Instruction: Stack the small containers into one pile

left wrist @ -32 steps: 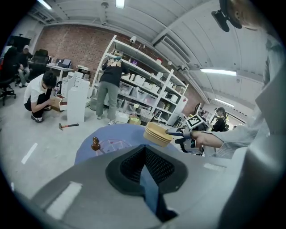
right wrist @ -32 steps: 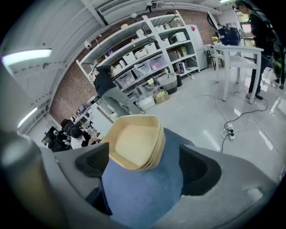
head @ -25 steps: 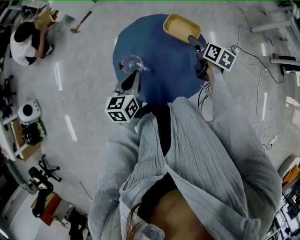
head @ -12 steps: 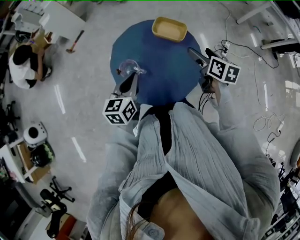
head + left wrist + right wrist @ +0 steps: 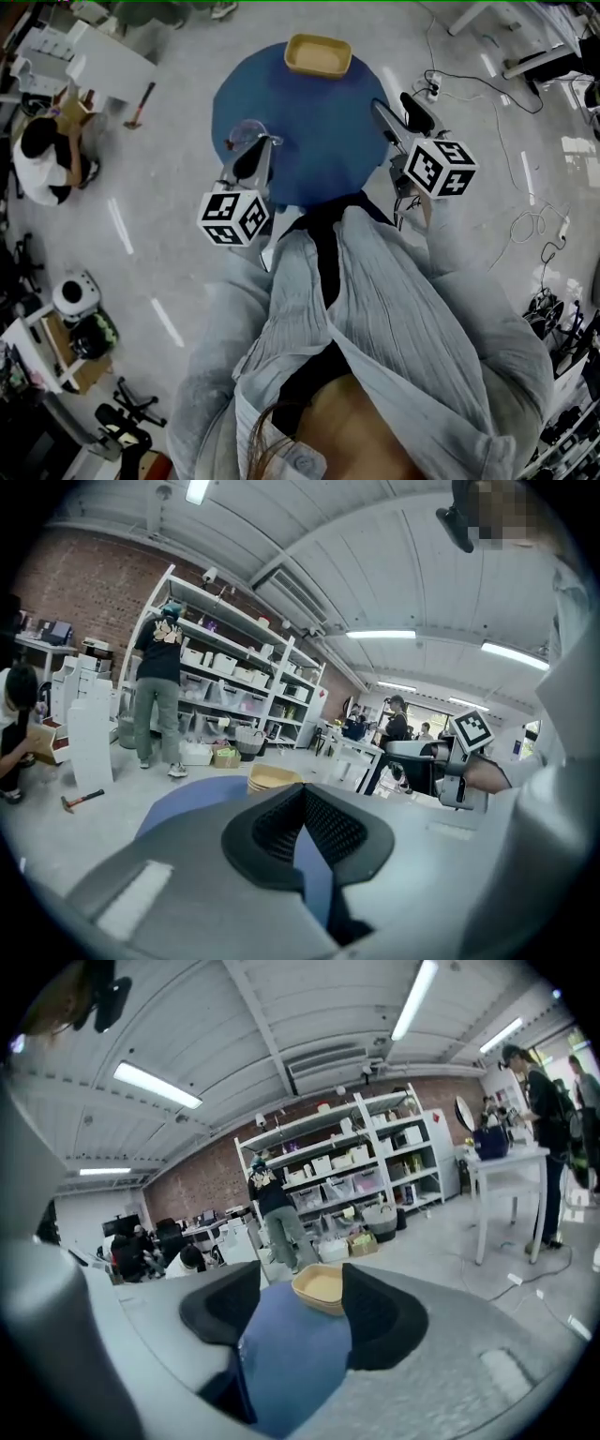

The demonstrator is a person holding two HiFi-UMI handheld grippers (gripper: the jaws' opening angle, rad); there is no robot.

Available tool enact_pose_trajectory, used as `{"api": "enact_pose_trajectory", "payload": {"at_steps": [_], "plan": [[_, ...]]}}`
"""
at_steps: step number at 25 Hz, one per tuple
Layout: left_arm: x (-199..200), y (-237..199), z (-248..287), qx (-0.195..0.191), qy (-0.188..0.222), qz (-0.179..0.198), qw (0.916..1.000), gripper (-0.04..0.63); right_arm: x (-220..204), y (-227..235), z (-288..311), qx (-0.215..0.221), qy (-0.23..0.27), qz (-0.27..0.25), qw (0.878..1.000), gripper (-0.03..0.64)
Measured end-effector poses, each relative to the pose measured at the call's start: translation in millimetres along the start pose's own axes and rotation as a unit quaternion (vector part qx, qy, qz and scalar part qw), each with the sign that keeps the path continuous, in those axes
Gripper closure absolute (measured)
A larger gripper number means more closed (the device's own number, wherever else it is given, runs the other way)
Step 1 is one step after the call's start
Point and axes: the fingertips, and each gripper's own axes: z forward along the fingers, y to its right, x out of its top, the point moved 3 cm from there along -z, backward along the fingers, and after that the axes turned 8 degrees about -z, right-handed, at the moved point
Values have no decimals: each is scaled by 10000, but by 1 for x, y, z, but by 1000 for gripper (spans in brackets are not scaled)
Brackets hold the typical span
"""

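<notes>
A yellow tub-shaped container (image 5: 319,54) stands alone at the far edge of the round blue table (image 5: 319,131). My right gripper (image 5: 398,105) hangs over the table's right edge, well short of the container. It is open; its jaws have just been closing with nothing between them. In the right gripper view (image 5: 300,1283) the container (image 5: 322,1288) shows far off through the gap. My left gripper (image 5: 255,148) is over the table's left edge, jaws meeting at the tips (image 5: 302,791). A clear rounded thing (image 5: 244,136) shows at its tips; whether it is held I cannot tell.
A person crouches on the floor at the left (image 5: 42,164), near a white cabinet (image 5: 112,56) and a hammer (image 5: 141,103). Cables trail over the floor at the right (image 5: 525,220). Shelving with a standing person (image 5: 159,696) lies beyond the table.
My right gripper has drawn back from the yellow container towards the table's near right edge and risen, its jaws narrower. The left gripper has lifted slightly.
</notes>
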Motion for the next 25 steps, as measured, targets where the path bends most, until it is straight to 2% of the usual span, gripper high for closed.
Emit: {"api": "enact_pose_trajectory", "payload": {"at_steps": [3,7,10,14,19,25], "plan": [[9,11,3,-119,60,148,9998,580,12,-9,-17,-168,308,-626,9974,395],[19,26,-1,-323,251,272,9988,580,19,-24,-35,-241,594,-1191,9908,484],[22,36,-5,-476,379,325,9976,580,15,-34,-42,-241,716,-1302,9886,554],[19,47,-10,-672,563,396,9954,580,-6,-41,-44,-114,505,-1271,9905,613],[7,50,-10,-667,535,423,9954,580,-31,-42,-42,15,158,-1223,9924,615],[5,45,-10,-576,534,395,9961,580,-39,-43,-39,85,-31,-1146,9934,615]]}}
